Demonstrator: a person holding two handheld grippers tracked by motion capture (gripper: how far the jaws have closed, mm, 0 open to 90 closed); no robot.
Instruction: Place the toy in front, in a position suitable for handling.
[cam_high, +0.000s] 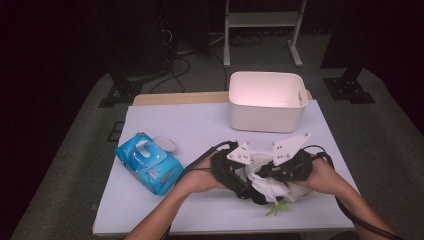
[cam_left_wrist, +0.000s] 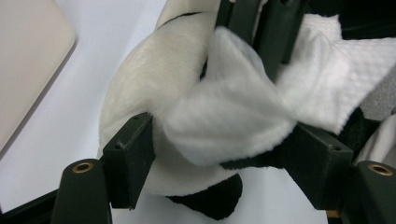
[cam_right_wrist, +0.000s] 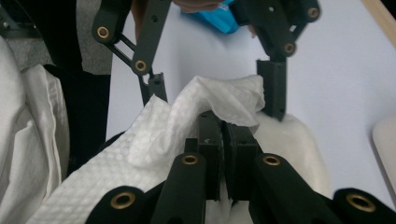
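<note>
A black-and-white plush toy with a green leaf lies near the table's front edge. My left gripper reaches it from the left. In the left gripper view its jaws stand wide and press on both sides of a white furry part of the toy. My right gripper comes in from the right, shut on a white textured wipe. In the right gripper view its jaws pinch the wipe, which drapes over the toy between the left gripper's fingers.
A blue pack of wet wipes with its lid flipped open lies at the left of the white tabletop. A white bin stands at the back. Cables trail from both grippers toward the front edge.
</note>
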